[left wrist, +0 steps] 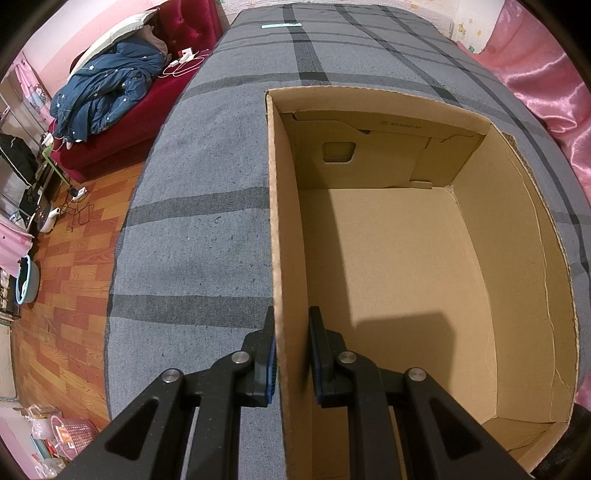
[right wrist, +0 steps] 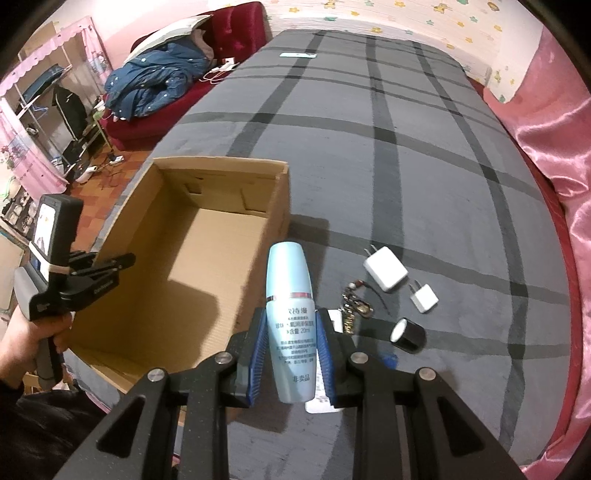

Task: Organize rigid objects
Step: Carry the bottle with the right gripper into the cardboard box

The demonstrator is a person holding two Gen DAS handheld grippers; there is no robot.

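An open, empty cardboard box point(left wrist: 406, 258) lies on the grey plaid bed; it also shows in the right wrist view point(right wrist: 192, 251). My left gripper point(left wrist: 291, 347) straddles the box's left wall point(left wrist: 284, 240), one finger outside and one inside, closed on it. My right gripper point(right wrist: 291, 350) is shut on a light blue bottle point(right wrist: 291, 317) and holds it above the bed just right of the box. On the bed to the right lie a large white charger point(right wrist: 386, 273), a small white charger point(right wrist: 424, 297), a keychain point(right wrist: 354, 306) and a black cylinder point(right wrist: 408, 334).
The grey plaid bedcover point(right wrist: 406, 166) stretches far ahead, with a thin teal strip point(left wrist: 281, 25) at its far end. Pink satin fabric point(right wrist: 554, 166) lines the right edge. A red sofa with a blue quilt point(left wrist: 107, 96) and wooden floor point(left wrist: 66, 295) lie left.
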